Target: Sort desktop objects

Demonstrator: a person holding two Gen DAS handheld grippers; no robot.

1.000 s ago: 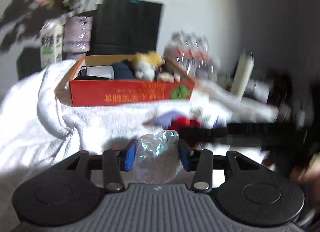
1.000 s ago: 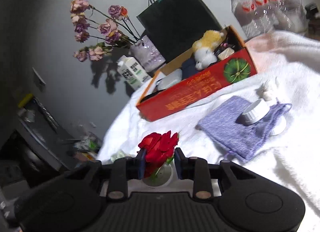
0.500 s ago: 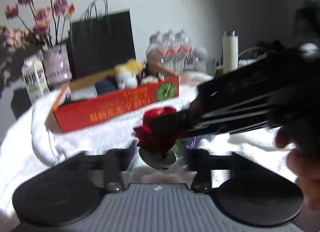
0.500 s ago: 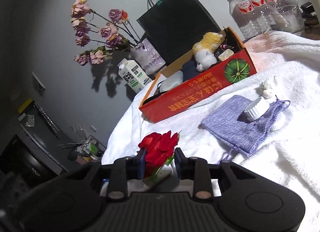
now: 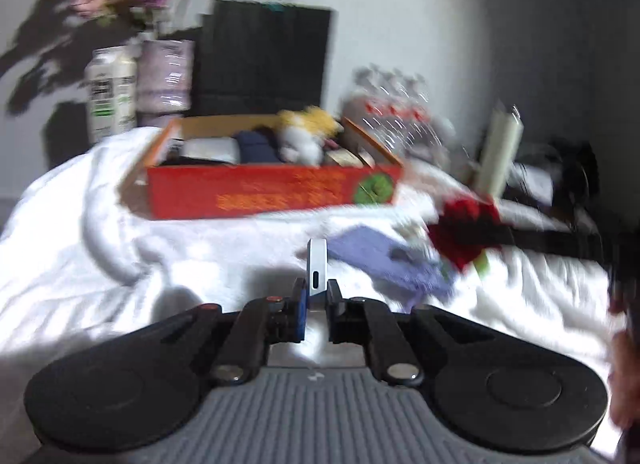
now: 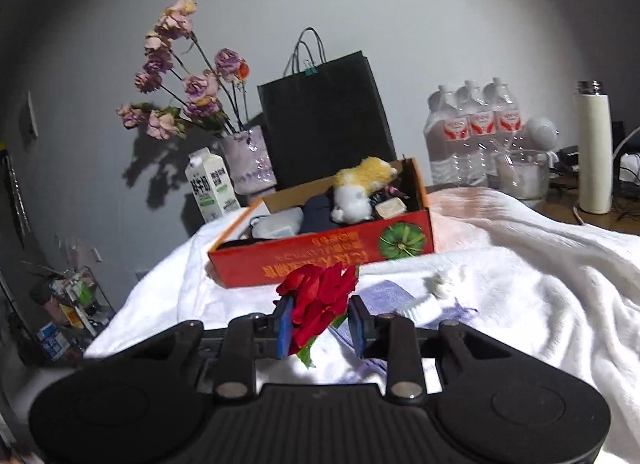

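My left gripper (image 5: 316, 300) is shut on a thin white flat device (image 5: 317, 264) with a slot in its end, held upright above the white towel (image 5: 100, 232). My right gripper (image 6: 320, 324) is shut on a red rose (image 6: 320, 296); the rose also shows at the right of the left wrist view (image 5: 464, 232). The orange box (image 6: 320, 260) stands beyond, holding a plush toy (image 6: 360, 188) and other items; it also shows in the left wrist view (image 5: 272, 196). A purple pouch (image 5: 384, 260) lies on the towel between the grippers and the box.
Behind the box stand a black paper bag (image 6: 324, 120), a vase of dried flowers (image 6: 248, 160), a milk carton (image 6: 210, 188), water bottles (image 6: 472, 132) and a white flask (image 6: 594, 148). A white jar lid (image 6: 420, 308) and small figurine (image 6: 444, 284) lie near the pouch.
My left gripper no longer holds the crumpled clear plastic and is now shut on a thin white device. My right gripper has levelled out and faces the box, still holding the rose.
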